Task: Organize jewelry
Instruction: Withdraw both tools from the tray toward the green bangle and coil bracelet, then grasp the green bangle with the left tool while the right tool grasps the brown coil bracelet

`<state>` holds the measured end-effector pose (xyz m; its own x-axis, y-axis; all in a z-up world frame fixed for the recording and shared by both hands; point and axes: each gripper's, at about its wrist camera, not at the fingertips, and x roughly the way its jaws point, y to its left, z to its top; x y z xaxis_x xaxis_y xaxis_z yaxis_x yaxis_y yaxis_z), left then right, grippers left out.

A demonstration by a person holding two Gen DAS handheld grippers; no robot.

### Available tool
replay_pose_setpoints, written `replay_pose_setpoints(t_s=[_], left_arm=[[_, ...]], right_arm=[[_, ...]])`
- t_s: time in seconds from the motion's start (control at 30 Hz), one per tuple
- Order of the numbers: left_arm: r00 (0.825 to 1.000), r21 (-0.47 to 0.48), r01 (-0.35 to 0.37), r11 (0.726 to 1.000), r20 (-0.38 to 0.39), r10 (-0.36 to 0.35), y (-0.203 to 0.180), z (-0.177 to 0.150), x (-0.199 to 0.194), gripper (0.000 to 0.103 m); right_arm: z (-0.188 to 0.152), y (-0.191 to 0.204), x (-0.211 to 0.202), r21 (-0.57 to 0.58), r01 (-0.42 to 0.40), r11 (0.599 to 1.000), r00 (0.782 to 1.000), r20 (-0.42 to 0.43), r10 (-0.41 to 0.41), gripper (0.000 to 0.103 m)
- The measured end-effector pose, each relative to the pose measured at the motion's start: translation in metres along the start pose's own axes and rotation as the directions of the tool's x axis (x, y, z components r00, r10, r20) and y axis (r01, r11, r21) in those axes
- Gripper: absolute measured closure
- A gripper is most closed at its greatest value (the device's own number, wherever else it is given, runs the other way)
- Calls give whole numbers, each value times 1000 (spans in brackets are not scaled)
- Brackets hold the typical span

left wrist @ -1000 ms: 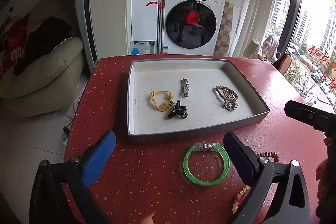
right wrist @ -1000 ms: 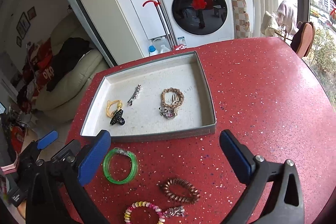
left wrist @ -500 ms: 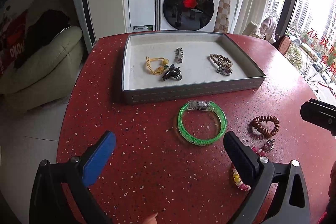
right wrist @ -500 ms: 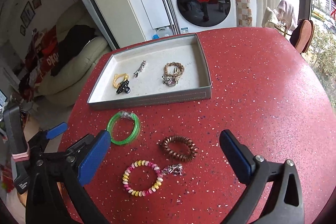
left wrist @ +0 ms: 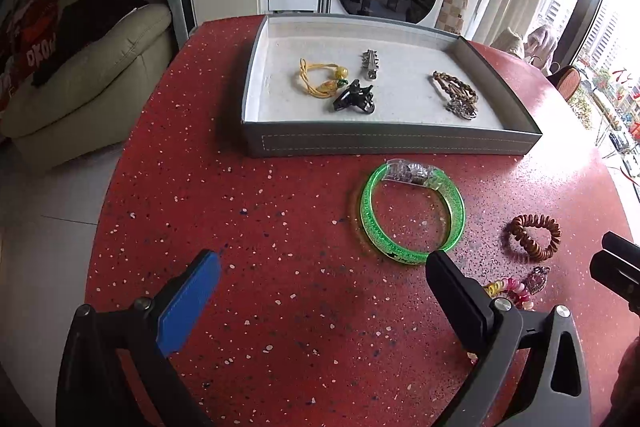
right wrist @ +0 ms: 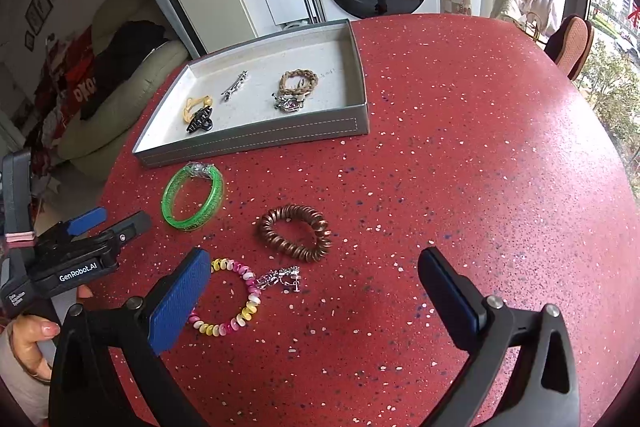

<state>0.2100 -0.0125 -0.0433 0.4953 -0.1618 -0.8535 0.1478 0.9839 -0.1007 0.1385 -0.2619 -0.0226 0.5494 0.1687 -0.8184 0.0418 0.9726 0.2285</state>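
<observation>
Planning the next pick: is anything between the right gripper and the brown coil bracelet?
Nothing visible. The right gripper is open, with bare red table between it and the brown coil bracelet. The pink-and-yellow bead bracelet lies off to its left.

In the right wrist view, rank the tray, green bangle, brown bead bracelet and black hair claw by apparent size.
1. tray
2. green bangle and brown bead bracelet: look alike, unranked
3. black hair claw, though farther from the camera

Bright daylight from the window (right wrist: 608,39) on the right, pale glare on the right of the table (right wrist: 540,187), soft shadows, strong fisheye bending, dark corners, sharp focus
</observation>
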Motion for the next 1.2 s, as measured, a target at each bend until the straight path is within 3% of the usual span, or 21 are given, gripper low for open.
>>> replay_pose_setpoints(t_s=[0.3, 0.53, 0.97, 1.07, 1.2], left_arm=[[1000, 2, 14, 1000, -10, -14, -11, 12, 14, 0], [1000, 1, -4, 1000, -15, 4, -17, 24, 26, 0], [999, 71, -44, 997, -20, 45, -32, 24, 41, 0], [999, 99, -46, 994, -5, 47, -37, 23, 39, 8], [999, 127, -32, 991, -1, 32, -43, 23, 36, 27]], right_arm=[[6, -9, 18, -3, 43, 999, 998, -39, -43, 3], [11, -9, 32, -37, 64, 997, 995, -70, -67, 29], [11, 15, 53, -197, 97, 975, 987, -105, -120, 60], [11, 19, 54, -225, 109, 968, 985, -107, -136, 68], [10, 22, 53, -239, 113, 964, 984, -110, -143, 76]])
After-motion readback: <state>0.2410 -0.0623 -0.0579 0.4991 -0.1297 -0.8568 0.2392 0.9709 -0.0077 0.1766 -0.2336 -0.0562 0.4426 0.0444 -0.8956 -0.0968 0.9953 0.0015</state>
